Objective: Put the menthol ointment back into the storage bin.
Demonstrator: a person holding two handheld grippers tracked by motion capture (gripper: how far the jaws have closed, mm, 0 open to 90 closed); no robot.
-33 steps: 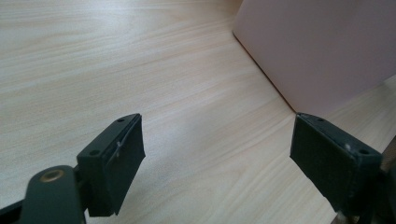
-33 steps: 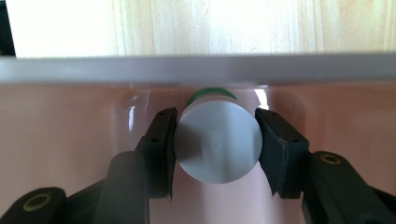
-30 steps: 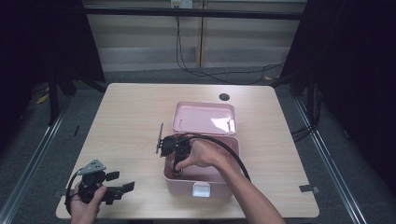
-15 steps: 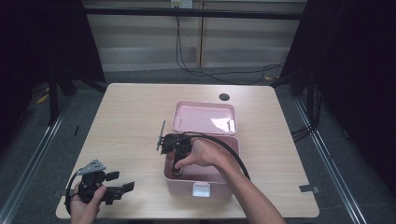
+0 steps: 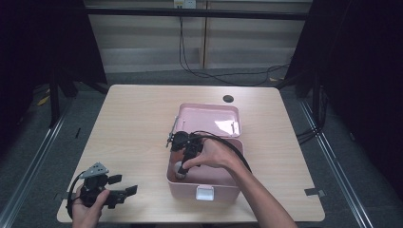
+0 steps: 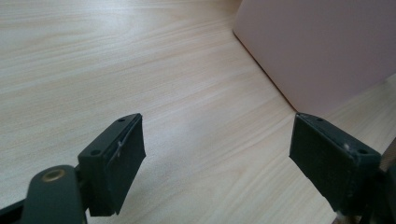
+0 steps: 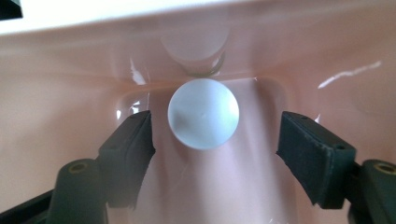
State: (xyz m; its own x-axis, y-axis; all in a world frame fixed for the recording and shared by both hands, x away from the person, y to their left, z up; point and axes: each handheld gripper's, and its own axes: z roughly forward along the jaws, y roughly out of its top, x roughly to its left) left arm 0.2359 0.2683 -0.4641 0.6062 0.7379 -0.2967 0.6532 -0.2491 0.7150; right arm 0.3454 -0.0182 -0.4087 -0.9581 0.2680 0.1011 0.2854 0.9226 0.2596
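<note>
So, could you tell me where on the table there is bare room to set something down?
The table is bare across its whole far strip behind the pink box, save a small dark round spot, and along the right side beside the box. Left of the box is free down to the left tool. The box is crowded: the right tool and a white ball sit inside.
</note>
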